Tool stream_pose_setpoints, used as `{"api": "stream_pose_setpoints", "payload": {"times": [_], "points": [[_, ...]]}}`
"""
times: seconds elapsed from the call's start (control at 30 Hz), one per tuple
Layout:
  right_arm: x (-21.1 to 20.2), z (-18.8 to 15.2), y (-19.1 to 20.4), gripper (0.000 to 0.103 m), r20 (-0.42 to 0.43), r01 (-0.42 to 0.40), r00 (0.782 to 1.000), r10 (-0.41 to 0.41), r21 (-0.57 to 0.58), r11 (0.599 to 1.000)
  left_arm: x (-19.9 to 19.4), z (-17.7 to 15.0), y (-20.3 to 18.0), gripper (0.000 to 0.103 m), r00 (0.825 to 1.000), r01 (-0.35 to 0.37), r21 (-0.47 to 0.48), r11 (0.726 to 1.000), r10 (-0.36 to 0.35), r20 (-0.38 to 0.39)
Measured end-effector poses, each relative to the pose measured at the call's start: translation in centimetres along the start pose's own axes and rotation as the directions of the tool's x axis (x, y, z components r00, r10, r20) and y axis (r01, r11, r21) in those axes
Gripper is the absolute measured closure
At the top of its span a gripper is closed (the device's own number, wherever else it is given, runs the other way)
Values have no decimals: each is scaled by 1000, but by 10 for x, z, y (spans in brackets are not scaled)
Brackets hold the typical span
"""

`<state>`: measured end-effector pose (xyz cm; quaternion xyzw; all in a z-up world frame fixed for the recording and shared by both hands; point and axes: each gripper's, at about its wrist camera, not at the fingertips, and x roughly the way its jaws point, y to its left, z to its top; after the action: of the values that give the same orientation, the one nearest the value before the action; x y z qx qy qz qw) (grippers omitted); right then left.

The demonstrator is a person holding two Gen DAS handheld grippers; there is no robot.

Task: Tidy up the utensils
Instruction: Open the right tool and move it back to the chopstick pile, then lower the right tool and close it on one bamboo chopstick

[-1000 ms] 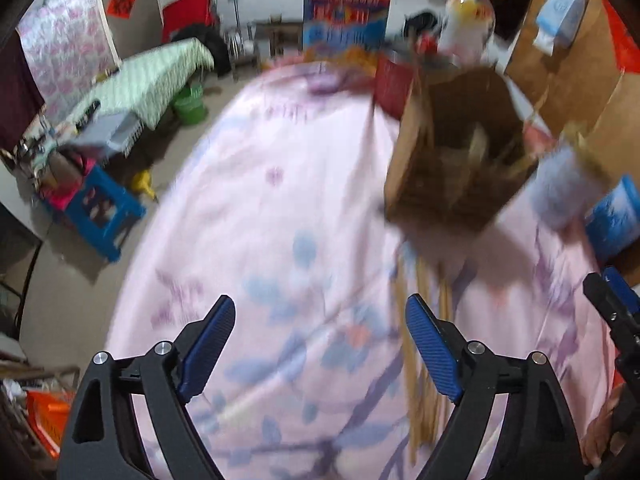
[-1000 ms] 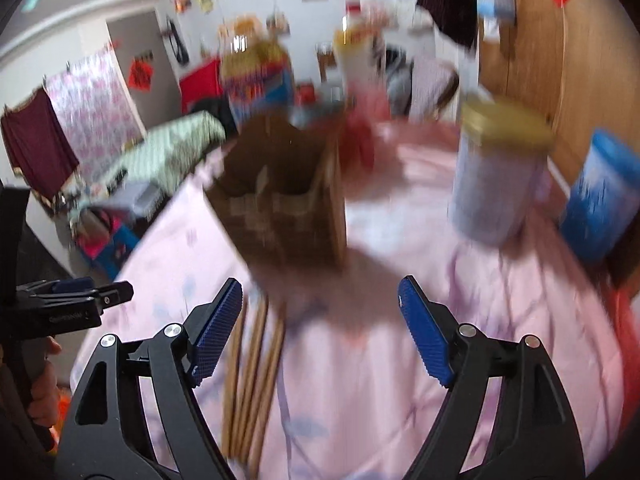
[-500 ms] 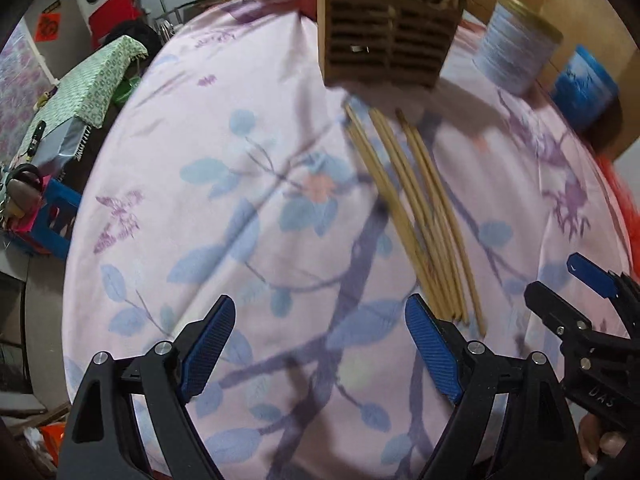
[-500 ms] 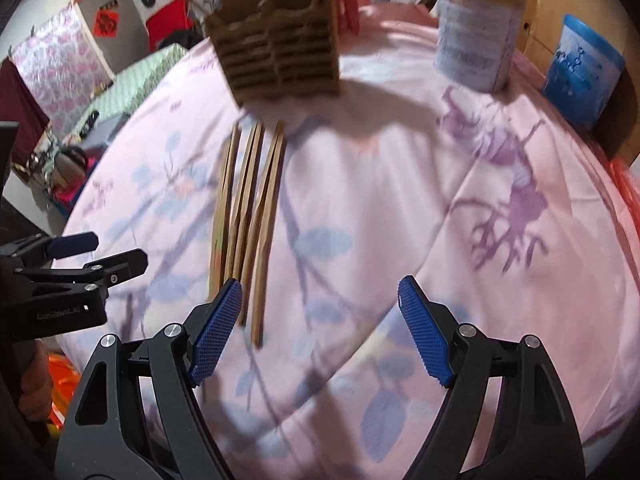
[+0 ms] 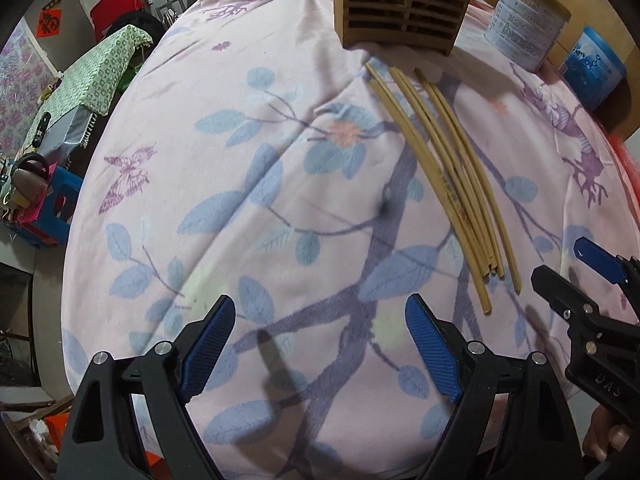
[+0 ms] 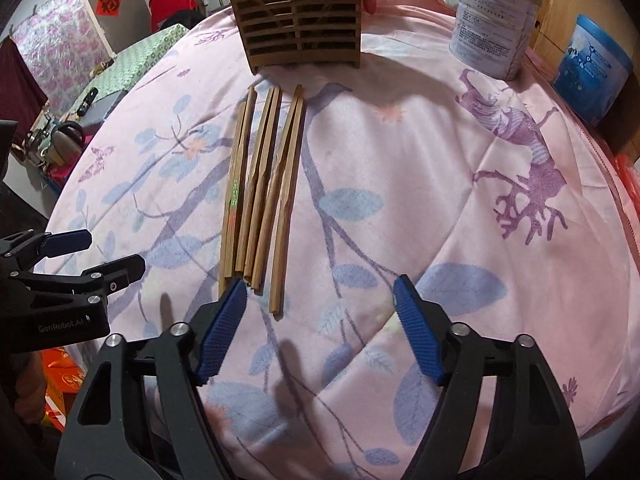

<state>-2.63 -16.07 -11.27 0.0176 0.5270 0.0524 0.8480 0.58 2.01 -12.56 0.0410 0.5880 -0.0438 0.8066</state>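
Several wooden chopsticks (image 6: 262,188) lie side by side on the pink floral tablecloth (image 6: 420,184), pointing toward a slatted wooden utensil holder (image 6: 298,26) at the far edge. They also show in the left wrist view (image 5: 448,176), with the holder (image 5: 404,4) behind. My right gripper (image 6: 320,304) is open and empty, just above the chopsticks' near ends. My left gripper (image 5: 320,320) is open and empty, left of the chopsticks.
A white tin with a gold lid (image 6: 494,20) and a blue tin (image 6: 592,68) stand at the right. The table edge curves round on the left, with a green-covered table (image 5: 100,76) and blue stool (image 5: 52,216) beyond.
Both grippers have pulled back and tilted down from the holder toward the near side of the table. The chopsticks now lie in full view. Both jaws stay open.
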Motion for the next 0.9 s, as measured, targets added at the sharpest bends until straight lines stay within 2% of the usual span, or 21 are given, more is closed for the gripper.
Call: {"api": "stream_pose_setpoints", "payload": {"times": [0.4, 0.57, 0.8, 0.9], "points": [[12, 0, 11, 44, -11, -45, 999, 45, -82, 996, 7, -10, 5, 18, 999, -34, -48, 998, 33, -33], [21, 4, 12, 54, 3, -46, 999, 47, -111, 993, 7, -9, 3, 18, 998, -46, -50, 998, 45, -32], [20, 11, -21, 60, 10, 3, 1000, -3, -27, 1000, 9, -5, -12, 18, 999, -39, -32, 999, 38, -29], [16, 10, -36, 60, -2, -21, 1000, 21, 30, 999, 12, -3, -23, 18, 999, -24, -15, 1000, 24, -32]]}}
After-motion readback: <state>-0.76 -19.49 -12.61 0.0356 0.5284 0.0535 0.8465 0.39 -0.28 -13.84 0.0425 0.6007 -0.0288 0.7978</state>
